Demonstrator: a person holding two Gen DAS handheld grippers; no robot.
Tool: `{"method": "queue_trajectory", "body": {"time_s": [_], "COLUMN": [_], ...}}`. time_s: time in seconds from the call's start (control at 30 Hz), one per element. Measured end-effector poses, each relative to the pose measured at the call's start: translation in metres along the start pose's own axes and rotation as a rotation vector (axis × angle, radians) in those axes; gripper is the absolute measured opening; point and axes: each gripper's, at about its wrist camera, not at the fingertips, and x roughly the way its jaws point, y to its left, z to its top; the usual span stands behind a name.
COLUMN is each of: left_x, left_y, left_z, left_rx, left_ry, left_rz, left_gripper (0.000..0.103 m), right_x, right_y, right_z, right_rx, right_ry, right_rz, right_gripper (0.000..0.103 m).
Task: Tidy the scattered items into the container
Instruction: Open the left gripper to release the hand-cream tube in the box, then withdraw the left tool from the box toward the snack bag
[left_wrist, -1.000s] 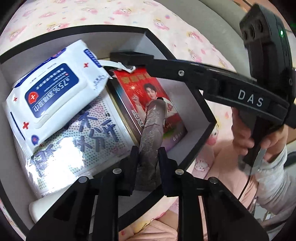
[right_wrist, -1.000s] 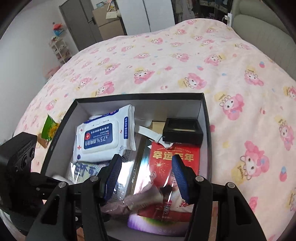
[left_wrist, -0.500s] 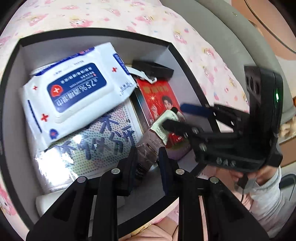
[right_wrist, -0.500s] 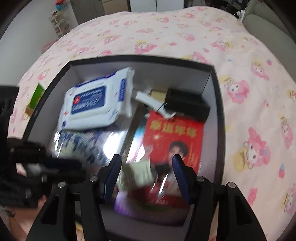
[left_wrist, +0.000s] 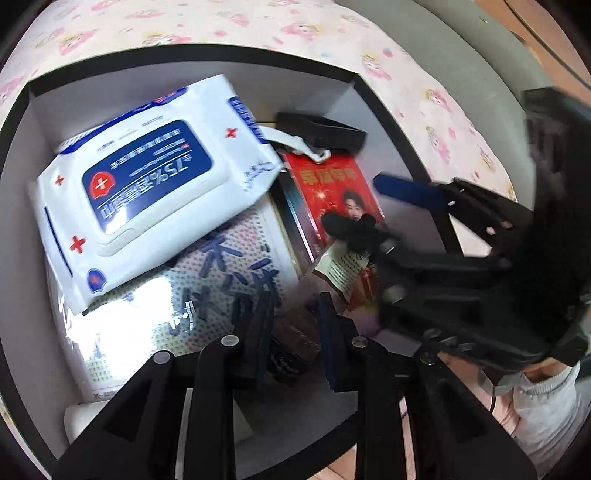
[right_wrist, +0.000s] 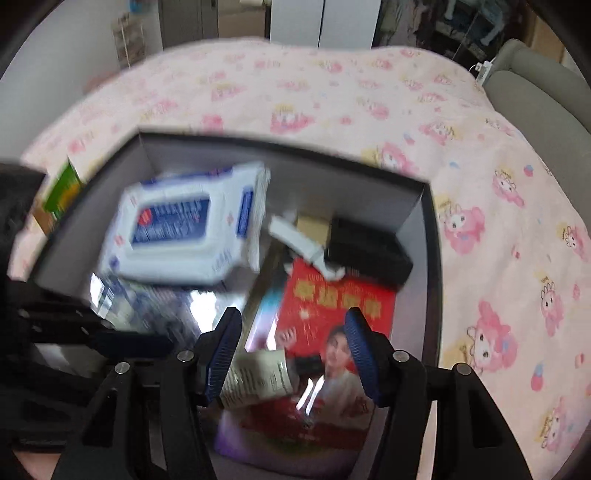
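Observation:
A black box (left_wrist: 314, 79) with grey inner walls lies on the pink bedspread and holds several items. My left gripper (left_wrist: 293, 332) is shut on the near end of a small brownish sachet (left_wrist: 297, 334), low inside the box. The sachet's pale printed far end (right_wrist: 258, 380) lies between the fingers of my right gripper (right_wrist: 291, 350), close to its left pad; the jaws stand apart and do not press it. From the left wrist, the right gripper (left_wrist: 376, 210) reaches in over a red card with a portrait (left_wrist: 325, 181). The left gripper's fingers (right_wrist: 122, 341) look blurred from the right wrist.
Inside the box (right_wrist: 332, 173) lie a white-and-blue wipes pack (left_wrist: 147, 177), a shiny foil packet (left_wrist: 177, 295), a small black case (left_wrist: 321, 129) and a white tube (left_wrist: 81, 421). A green packet (right_wrist: 62, 192) lies on the bedspread (right_wrist: 498, 258) beyond the box's left wall.
My right gripper has dropped into the box until its fingers straddle the sachet's far end. The left gripper has kept its hold and barely moved, only rolling a little.

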Motion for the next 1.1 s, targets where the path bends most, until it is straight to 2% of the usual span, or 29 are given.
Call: {"method": "queue_trajectory", "body": {"time_s": [0.1,0.27,0.4,0.5,0.63,0.77,0.97,1.1], "left_x": [0.000,-0.008,-0.013,-0.009,-0.003,0.003,0.005,-0.002], "left_y": [-0.001,-0.001,0.006,0.012,0.008,-0.004,0.000,0.002], "left_z": [-0.003,-0.006,-0.008,-0.008,-0.007,-0.009,-0.010,-0.011], "left_rx": [0.004,0.008,-0.007,-0.029,-0.014,0.038,0.021,0.011], "left_ry": [0.038,0.005,-0.018,-0.003,0.025,0.062,0.072,0.048], "left_rz": [-0.068,-0.041,0.001,0.006,-0.014,-0.070,-0.085,-0.072], "left_gripper": [0.027,0.027,0.027,0.027,0.027,0.030,0.030,0.030], "right_x": [0.001,-0.017,-0.018,-0.015,-0.012,-0.017,-0.018,-0.018], "right_y": [-0.005,-0.016,-0.017,-0.015,-0.012,-0.017,-0.024,-0.021], "right_z": [-0.010,-0.026,-0.020,-0.017,-0.016,-0.018,-0.017,-0.017], "right_rx": [0.018,0.049,0.063,0.064,0.048,0.064,0.100,0.093], "right_ry": [0.057,0.044,-0.001,-0.014,0.012,0.009,-0.001,0.003], "right_rz": [0.027,0.120,0.101,0.085,0.068,0.039,0.050,0.045], "right_gripper": [0.056,0.063,0.063,0.063,0.063,0.063,0.063,0.063]}}
